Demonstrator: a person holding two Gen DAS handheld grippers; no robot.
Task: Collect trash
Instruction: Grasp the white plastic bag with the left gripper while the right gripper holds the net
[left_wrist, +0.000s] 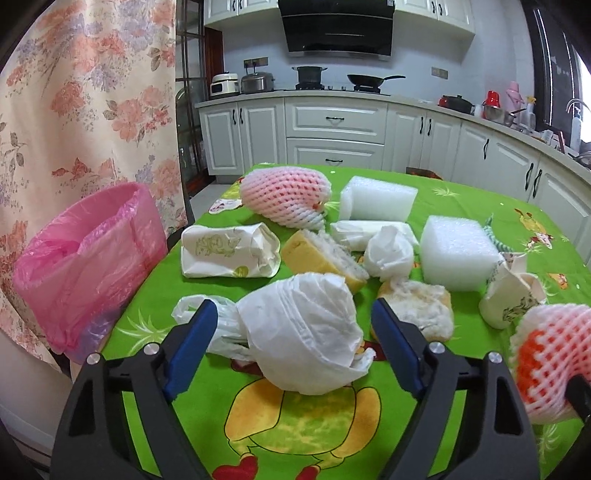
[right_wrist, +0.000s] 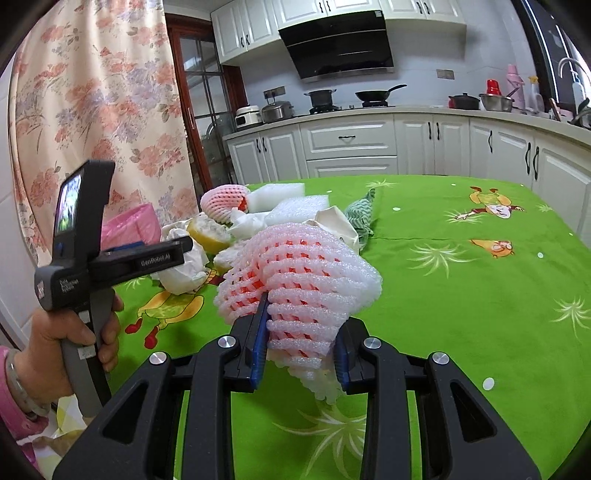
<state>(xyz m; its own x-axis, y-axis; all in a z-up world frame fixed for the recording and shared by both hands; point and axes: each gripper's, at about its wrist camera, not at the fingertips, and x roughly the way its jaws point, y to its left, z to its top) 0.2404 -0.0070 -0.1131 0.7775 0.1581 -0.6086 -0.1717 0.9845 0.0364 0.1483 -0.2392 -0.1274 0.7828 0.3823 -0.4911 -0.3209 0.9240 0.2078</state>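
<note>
On the green tablecloth (left_wrist: 332, 435) lies a knotted white plastic bag (left_wrist: 299, 339). My left gripper (left_wrist: 293, 306) stands open around it, blue pads on either side and not pressing. My right gripper (right_wrist: 301, 317) is shut on a pink foam fruit net (right_wrist: 303, 258), held just above the cloth; the same net (left_wrist: 546, 362) shows at the right edge of the left wrist view. A bin with a pink liner (left_wrist: 92, 258) stands off the table's left edge. A hand (right_wrist: 55, 343) carries the left gripper (right_wrist: 181, 246) in the right wrist view.
More trash lies behind the bag: a second foam net (left_wrist: 284, 195), two white foam blocks (left_wrist: 376, 199) (left_wrist: 458, 254), a crushed paper cup (left_wrist: 225, 251), yellow peel (left_wrist: 321, 258), a tissue wad (left_wrist: 388, 254). A floral curtain (left_wrist: 85, 110) hangs left; kitchen cabinets (left_wrist: 332, 129) stand behind.
</note>
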